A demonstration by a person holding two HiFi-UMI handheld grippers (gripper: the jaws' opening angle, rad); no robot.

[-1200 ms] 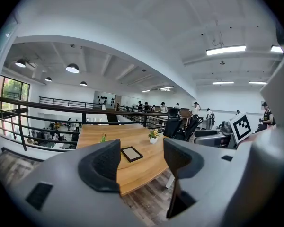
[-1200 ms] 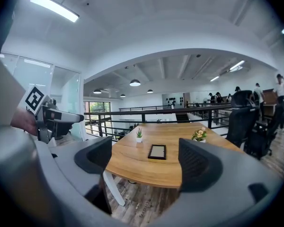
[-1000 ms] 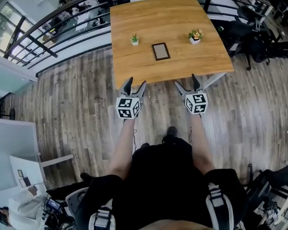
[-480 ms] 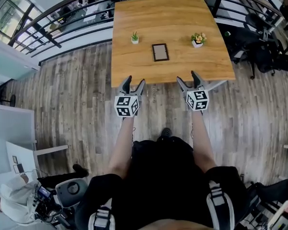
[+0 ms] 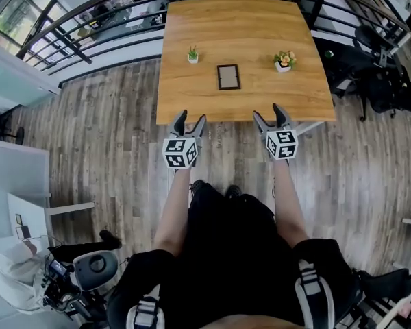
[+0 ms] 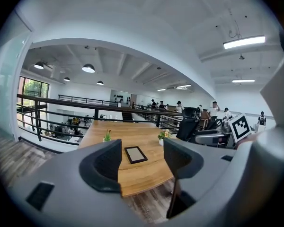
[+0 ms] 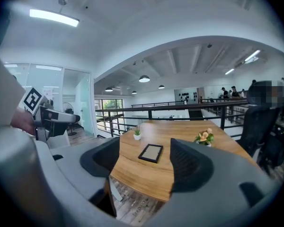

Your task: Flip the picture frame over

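Observation:
A small dark-edged picture frame (image 5: pixel 228 77) lies flat on the wooden table (image 5: pixel 246 26), near its middle, pale side up. It also shows in the left gripper view as the frame (image 6: pixel 135 154) and in the right gripper view as the frame (image 7: pixel 151 152), well beyond the jaws. My left gripper (image 5: pixel 191 117) is open at the table's near edge, left of the frame. My right gripper (image 5: pixel 268 113) hangs at the same edge on the right, its jaws closing a little with nothing between them. Neither touches the frame.
A small green plant in a white pot (image 5: pixel 192 55) stands left of the frame, and a flower pot (image 5: pixel 283 60) to its right. A black railing (image 5: pixel 109 19) runs behind the table. Office chairs (image 5: pixel 377 67) crowd the right side. Wooden floor lies below me.
Both grippers have come forward to the table's near edge, the right one more. The picture frame has not moved.

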